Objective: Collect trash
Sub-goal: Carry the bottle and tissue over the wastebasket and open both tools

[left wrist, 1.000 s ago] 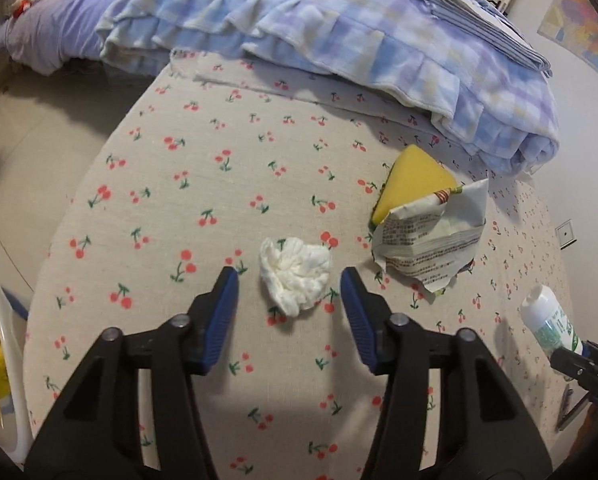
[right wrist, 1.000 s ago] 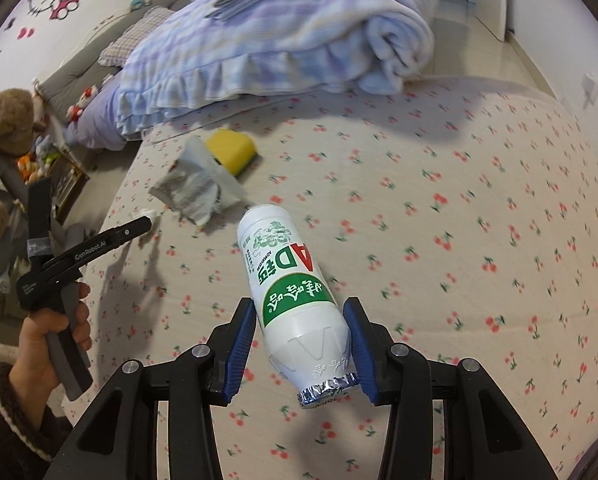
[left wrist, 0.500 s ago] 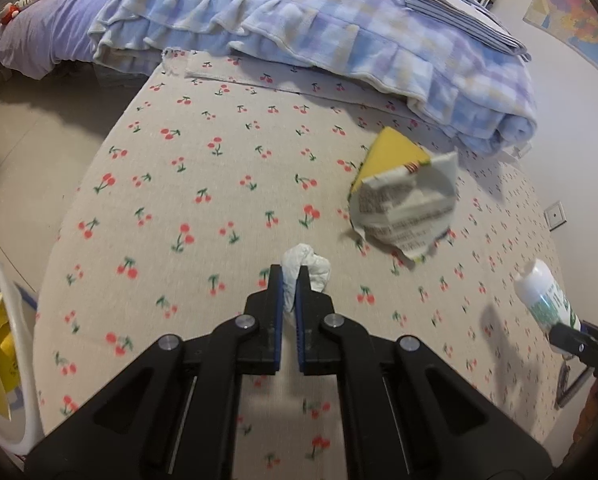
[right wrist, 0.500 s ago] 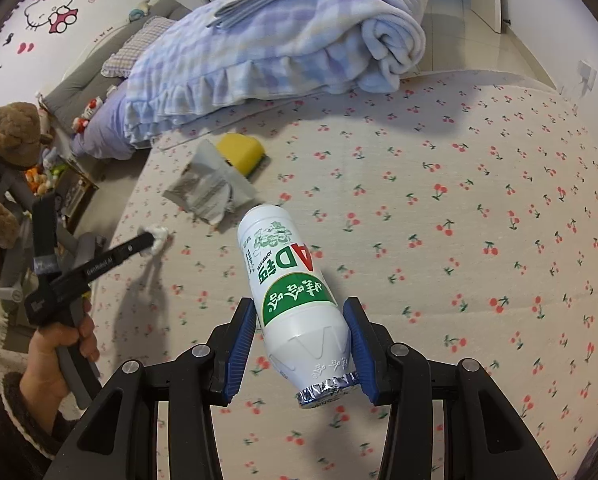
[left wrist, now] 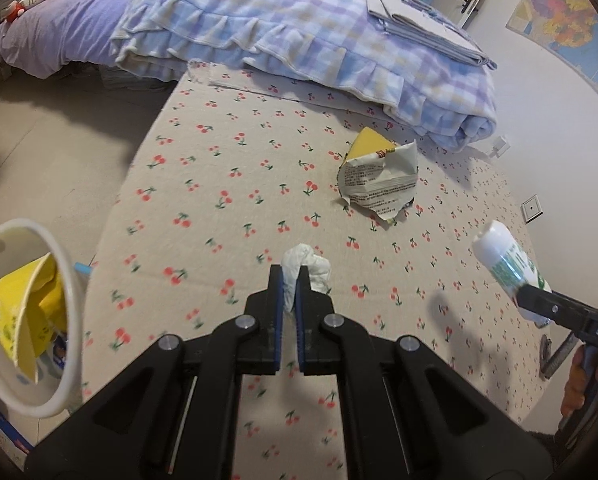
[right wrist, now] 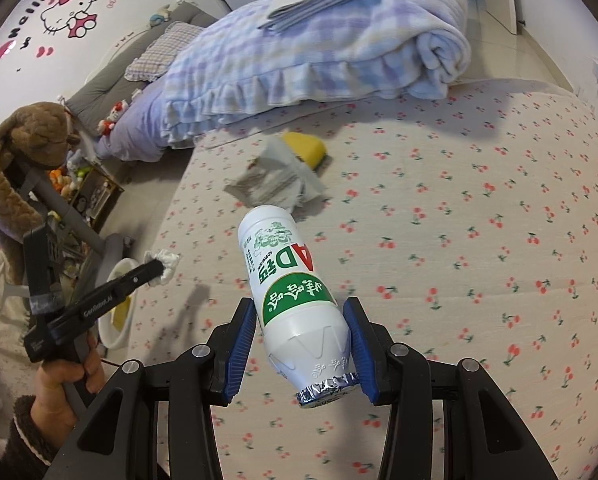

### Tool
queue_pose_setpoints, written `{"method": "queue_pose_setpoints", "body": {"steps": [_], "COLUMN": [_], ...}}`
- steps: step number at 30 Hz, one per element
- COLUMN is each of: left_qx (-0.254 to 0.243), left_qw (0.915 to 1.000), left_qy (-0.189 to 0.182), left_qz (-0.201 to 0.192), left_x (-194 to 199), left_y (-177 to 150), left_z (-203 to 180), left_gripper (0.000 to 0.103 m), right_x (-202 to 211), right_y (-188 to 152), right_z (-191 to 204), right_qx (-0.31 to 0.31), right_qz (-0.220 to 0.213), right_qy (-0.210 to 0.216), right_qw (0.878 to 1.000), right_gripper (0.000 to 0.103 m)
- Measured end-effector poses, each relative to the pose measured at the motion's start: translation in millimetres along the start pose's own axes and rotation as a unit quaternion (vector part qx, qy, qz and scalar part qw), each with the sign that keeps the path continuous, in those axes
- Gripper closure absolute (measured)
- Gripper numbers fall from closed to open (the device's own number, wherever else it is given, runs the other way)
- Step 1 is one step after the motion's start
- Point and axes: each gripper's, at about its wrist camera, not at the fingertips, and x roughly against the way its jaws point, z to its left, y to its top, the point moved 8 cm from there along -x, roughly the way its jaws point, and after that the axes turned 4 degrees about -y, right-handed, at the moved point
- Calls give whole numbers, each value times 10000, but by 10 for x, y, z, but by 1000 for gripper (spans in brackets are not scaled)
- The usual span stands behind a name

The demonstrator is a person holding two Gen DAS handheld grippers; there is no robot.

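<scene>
The left tongs [left wrist: 289,280] were clamped on a crumpled white tissue wad [left wrist: 307,268], held above the cherry-print bed [left wrist: 219,184]. The right tongs [right wrist: 303,340] gripped a white bottle [right wrist: 291,292] with a green label and foil-sealed mouth. A torn printed wrapper [left wrist: 379,188] lay at one o'clock from the tissue, over a yellow sponge [left wrist: 369,146].

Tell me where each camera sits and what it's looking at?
Left wrist: sits on the left gripper, looking down at the bed; its fingers pinch a tissue.
Right wrist: sits on the right gripper, looking down the bed; it grips a bottle, and a hand shows.
Both see the tissue, bottle, wrapper and blanket.
</scene>
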Motion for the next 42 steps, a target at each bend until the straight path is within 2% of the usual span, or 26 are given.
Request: {"method": "queue_pose_setpoints", "body": {"steps": [6,16,24,39,40,42], "left_qx": [134,547,675,1314,1363,1480], "left_qw": [9998,9975,9947,9843,9829,9803], "left_qy": [82,384,672,1026,1066,1135], "left_qz": [-97,-229,-394,-580,-624,-644], "left_x": [239,594,869,1199,1220,1249], "left_y": [-85,-228,-321,-471,-470,-465], "left_z": [242,834,1222,1992,2043,2134], "left_gripper": [97,97,97,96,93,68], "right_x": [-75,-260,-423,-811,-832,-914], "right_y": [-38,-100,-162,-294,-311,-346], "right_z": [319,854,1301,2097,2148,2295], "right_qx": [200,508,773,1229,1255,1335], "right_qz": [42,156,279,573,591,652], "right_qy": [119,327,497,803,819,869], "right_qw": [9997,9981,9954,9875,9869,9851], "right_gripper": [57,57,57,57,57,57]}}
